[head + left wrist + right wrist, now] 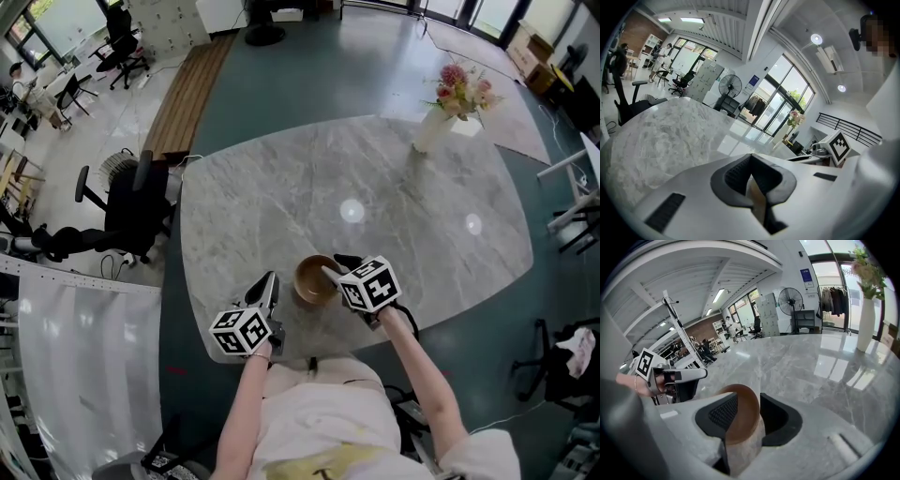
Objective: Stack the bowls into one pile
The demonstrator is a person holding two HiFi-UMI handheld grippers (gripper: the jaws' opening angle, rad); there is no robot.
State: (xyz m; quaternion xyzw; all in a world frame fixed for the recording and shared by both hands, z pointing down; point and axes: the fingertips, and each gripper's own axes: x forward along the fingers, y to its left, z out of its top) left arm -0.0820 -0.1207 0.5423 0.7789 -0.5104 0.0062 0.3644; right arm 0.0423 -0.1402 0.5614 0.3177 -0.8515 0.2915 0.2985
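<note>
So the brown round wooden bowl (315, 279) sits on the grey marble table (281, 197), near the edge closest to the person. The right gripper (745, 404) has its jaws spread wide, with the bowl's rim standing between them. The left gripper (751, 161) sits near the bowl, jaws pinched together, nothing in them.

Grey marbled worktop (272, 202), glossy, rounded at the corners. Close to the near edge, about the middle: brown bowl (314, 279), upright on the stone. At the far right: white vase (431, 131) holding pink flowers (464, 89), upright, well apart from the bowl. Between them, two round light reflections on the stone.
</note>
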